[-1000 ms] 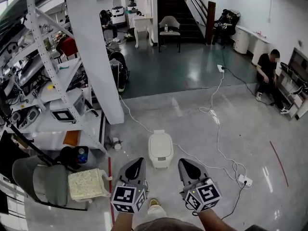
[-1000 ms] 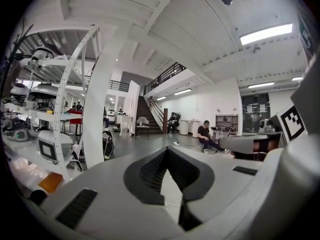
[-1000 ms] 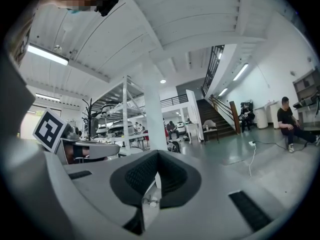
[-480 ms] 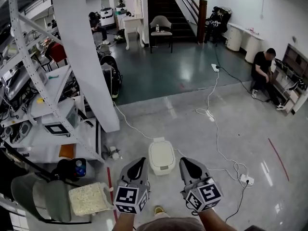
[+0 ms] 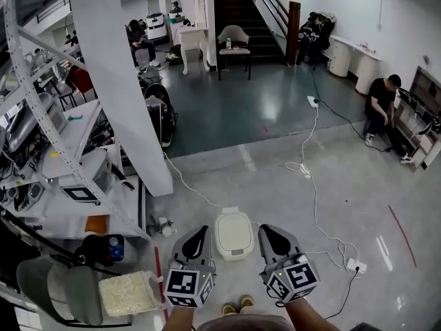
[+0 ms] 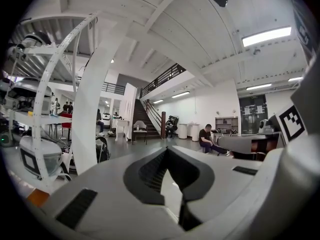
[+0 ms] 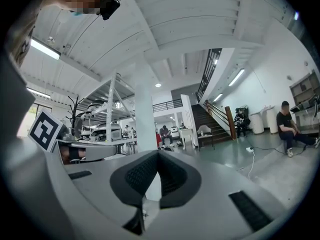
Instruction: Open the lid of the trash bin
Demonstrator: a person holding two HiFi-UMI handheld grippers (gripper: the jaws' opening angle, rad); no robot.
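The white rounded plastic trash bin (image 5: 234, 234) has come nearer and now appears between the left gripper (image 5: 198, 234) and the right gripper (image 5: 271, 234). Both grippers have closed, empty jaws. The lid is still down, probably soon reachable.

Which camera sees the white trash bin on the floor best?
The head view: the trash bin shows whole from above, closed. The left gripper view and right gripper view look out across the room, and I can't spot it there.

You're in a big open lab-workshop hall. Metal shelving (image 5: 69, 133) packed with equipment stands at your left. Power cables (image 5: 303, 165) trail over the polished floor (image 5: 372, 185), and a staircase (image 5: 241, 5) rises beyond.
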